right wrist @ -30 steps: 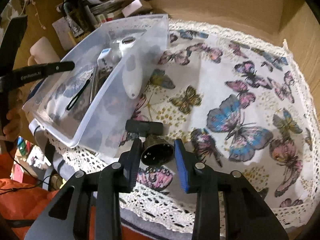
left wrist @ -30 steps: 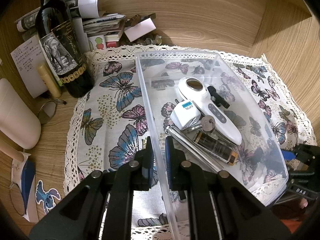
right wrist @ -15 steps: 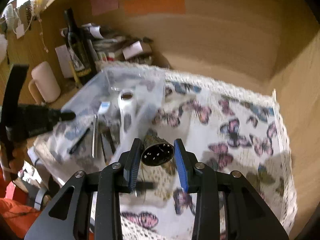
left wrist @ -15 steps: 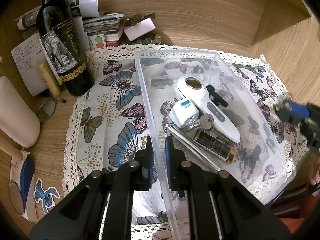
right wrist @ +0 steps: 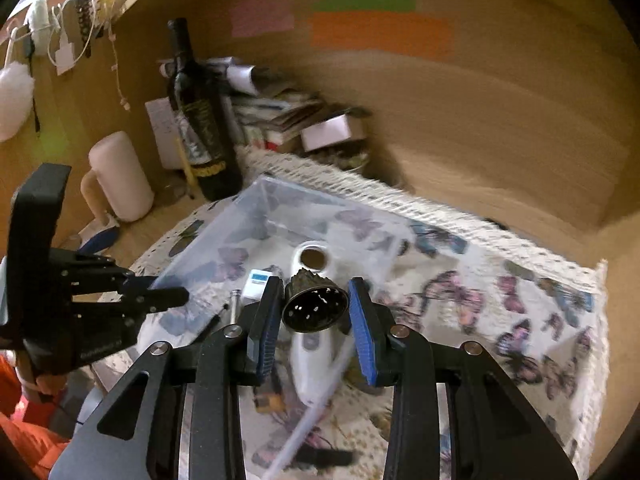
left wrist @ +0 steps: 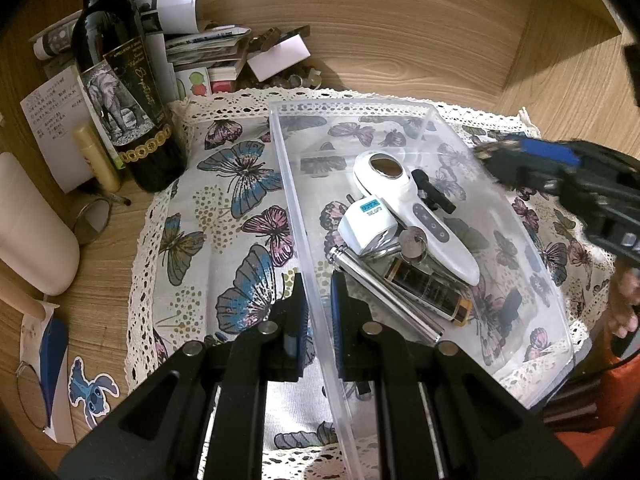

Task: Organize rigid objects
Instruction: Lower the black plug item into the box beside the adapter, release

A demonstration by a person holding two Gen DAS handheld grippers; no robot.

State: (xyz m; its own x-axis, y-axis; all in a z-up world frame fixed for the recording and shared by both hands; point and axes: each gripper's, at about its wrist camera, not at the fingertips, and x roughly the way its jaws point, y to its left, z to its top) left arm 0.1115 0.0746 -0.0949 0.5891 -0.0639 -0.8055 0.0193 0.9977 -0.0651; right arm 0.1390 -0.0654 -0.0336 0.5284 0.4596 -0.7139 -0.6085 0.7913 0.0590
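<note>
Beside bin (left wrist: 404,112), wine bottle (left wrist: 120,92)

Left wrist view: looked steeply down, close over the bin (left wrist: 400,108) wall. Right wrist view: looked down from higher, beyond the bin's far side, toward the back wall. Shared: bin, cloth (left wrist: 240,208), bottle (right wrist: 200,120).

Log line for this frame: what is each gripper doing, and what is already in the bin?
left gripper: shut on clear bin wall | right gripper: holding dark metal cup above bin | in bin: white handheld device, white plug, metal rod
</note>
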